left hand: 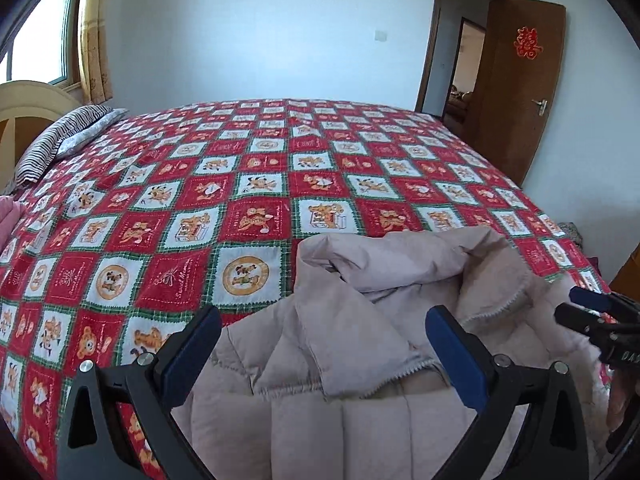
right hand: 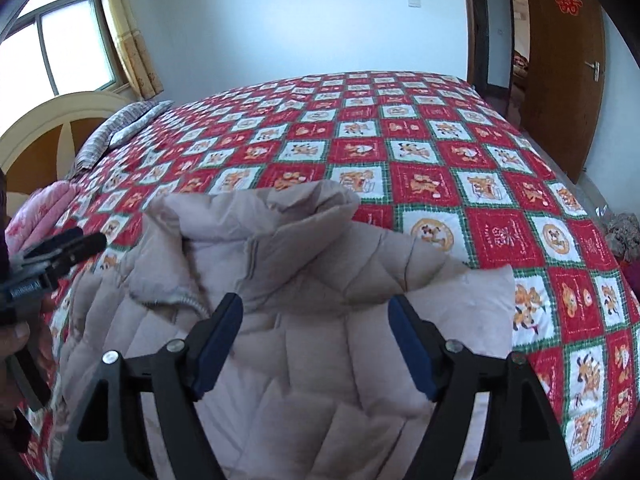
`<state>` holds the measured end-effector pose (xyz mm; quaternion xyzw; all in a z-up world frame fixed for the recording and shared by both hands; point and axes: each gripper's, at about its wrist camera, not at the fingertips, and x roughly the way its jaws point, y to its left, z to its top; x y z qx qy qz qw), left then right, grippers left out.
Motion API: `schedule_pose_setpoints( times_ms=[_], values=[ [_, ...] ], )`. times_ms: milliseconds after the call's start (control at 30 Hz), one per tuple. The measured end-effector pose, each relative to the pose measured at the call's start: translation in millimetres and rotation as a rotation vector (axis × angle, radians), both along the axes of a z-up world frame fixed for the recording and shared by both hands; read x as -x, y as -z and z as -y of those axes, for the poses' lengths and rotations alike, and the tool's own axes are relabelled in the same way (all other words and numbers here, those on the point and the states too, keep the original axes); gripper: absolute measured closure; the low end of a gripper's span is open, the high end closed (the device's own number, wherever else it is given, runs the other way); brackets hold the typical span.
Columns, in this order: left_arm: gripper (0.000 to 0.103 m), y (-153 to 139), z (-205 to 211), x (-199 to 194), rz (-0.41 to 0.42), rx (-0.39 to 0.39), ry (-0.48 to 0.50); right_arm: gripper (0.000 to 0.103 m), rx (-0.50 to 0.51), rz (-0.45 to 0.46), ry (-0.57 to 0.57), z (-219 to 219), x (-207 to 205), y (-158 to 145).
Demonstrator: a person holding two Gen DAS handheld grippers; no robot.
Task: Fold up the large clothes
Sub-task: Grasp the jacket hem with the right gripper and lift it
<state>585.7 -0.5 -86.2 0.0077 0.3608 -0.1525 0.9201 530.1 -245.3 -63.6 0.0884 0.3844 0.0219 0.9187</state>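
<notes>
Right wrist view: my right gripper (right hand: 316,340) and left gripper (left hand: 324,356) both released; jacket (right hand: 304,256) collar at twelve o'clock.

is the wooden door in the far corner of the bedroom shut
No, the wooden door stands swung open against the wall, and another room shows through the doorway beside it.

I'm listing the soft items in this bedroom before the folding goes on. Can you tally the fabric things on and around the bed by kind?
Puffer jacket, beige: 1
Checked bedspread, red and white: 1
Striped pillow: 1
Pink bedding at the bed's edge: 1
Curtain, yellow: 1
Total: 5
</notes>
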Motion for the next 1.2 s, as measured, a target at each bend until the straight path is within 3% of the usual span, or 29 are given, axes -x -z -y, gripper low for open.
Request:
schedule_pose_setpoints(
  times_ms=[167,300,333,367,400,433,533,700,867,1000,1067,1133,1200],
  values=[
    [0.001,22,10,-39,-0.032,-0.008,-0.029,0.025,-0.074,-0.035,0.047,21,-49,2],
    [0.001,34,20,-53,-0.069,0.012,0.017,0.029,-0.089,-0.13,0.012,24,-85,22],
    [0.001,37,20,-53,-0.071,0.004,0.026,0.037,-0.082,-0.15,-0.003,24,-89,26],
    [0.003,38,21,-53,-0.072,-0.004,0.03,0.06,-0.059,-0.166,-0.017,22,-91,29],
    [0.017,39,20,-51,-0.074,-0.001,0.045,0.086,-0.021,-0.167,-0.033,20,-89,30],
    [0.039,40,19,-50,-0.086,0.007,0.067,0.09,0.01,-0.154,-0.044,20,-85,29],
    [0.044,36,11,-40,-0.08,0.028,0.081,0.095,0.078,-0.109,-0.084,20,-63,22],
    [0.044,44,6,-22,-0.096,0.0,0.092,0.097,0.184,-0.093,-0.092,24,-37,34],
    [0.044,52,-3,-17,-0.117,0.019,0.076,0.098,0.146,-0.135,-0.052,38,-36,64],
    [0.043,19,-11,-4,0.0,0.062,0.045,0.098,0.169,-0.113,-0.047,35,-34,73],
    [0.032,-4,-18,1,0.069,0.128,0.023,0.098,0.174,-0.104,-0.046,34,-33,75],
    [0.013,-25,-20,4,0.165,0.155,-0.016,0.098,0.161,-0.095,-0.042,36,-34,77],
    [0.008,-40,-10,-5,0.218,0.143,-0.024,0.098,0.152,-0.081,-0.04,37,-32,79]
  ],
)
